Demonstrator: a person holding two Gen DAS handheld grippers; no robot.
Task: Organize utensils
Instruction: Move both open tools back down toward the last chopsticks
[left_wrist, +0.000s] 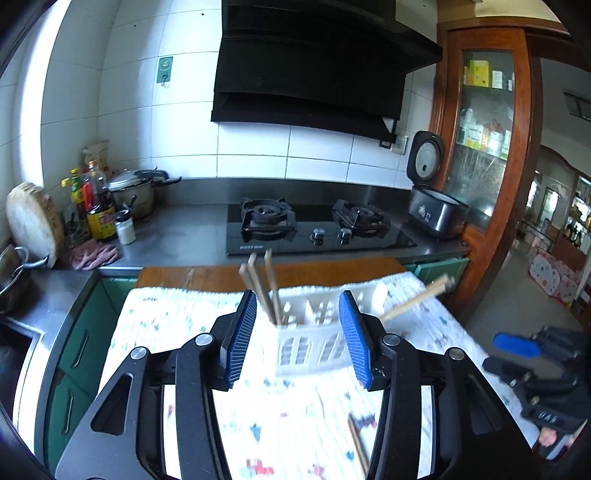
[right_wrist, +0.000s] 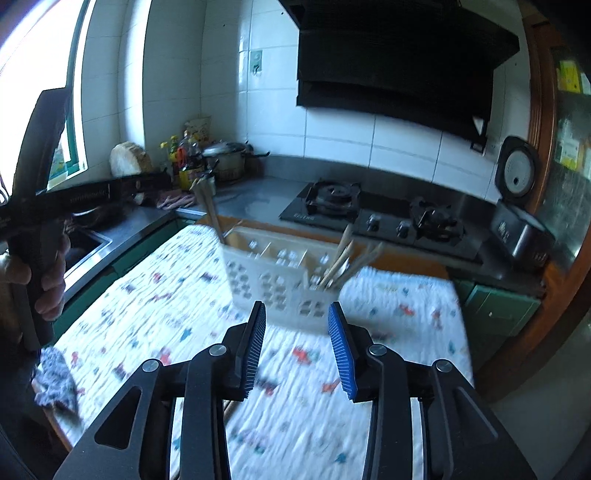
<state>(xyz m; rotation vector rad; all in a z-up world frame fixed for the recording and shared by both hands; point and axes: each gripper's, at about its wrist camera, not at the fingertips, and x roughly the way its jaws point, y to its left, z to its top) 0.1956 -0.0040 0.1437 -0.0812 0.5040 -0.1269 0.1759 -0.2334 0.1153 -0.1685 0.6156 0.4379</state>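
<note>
1. The worktop (left_wrist: 177, 332) is covered with a patterned white cloth (right_wrist: 155, 295) and stands in front of the kitchen counter with the gas hob (left_wrist: 317, 229).
2. The white utensil caddy (left_wrist: 317, 339) stands upright on the cloth, straight ahead of both tools. In the left wrist view it shows right between the blue pads, so the left tool looks nearer.
3. The left tool (left_wrist: 299, 339) is spread wide and holds nothing. The right tool (right_wrist: 297, 345) is likewise spread and empty, with the caddy just beyond its tips.
4. Chopsticks (left_wrist: 264, 288) stand near upright in the caddy's left compartment; more chopsticks (left_wrist: 417, 297) lean out of its right end.
5. One loose chopstick (left_wrist: 358, 446) lies flat on the cloth below the left tool, close by its right finger, its long axis running roughly toward the caddy. That seems the next piece to collect; the left tool is likely the closer one.
</note>
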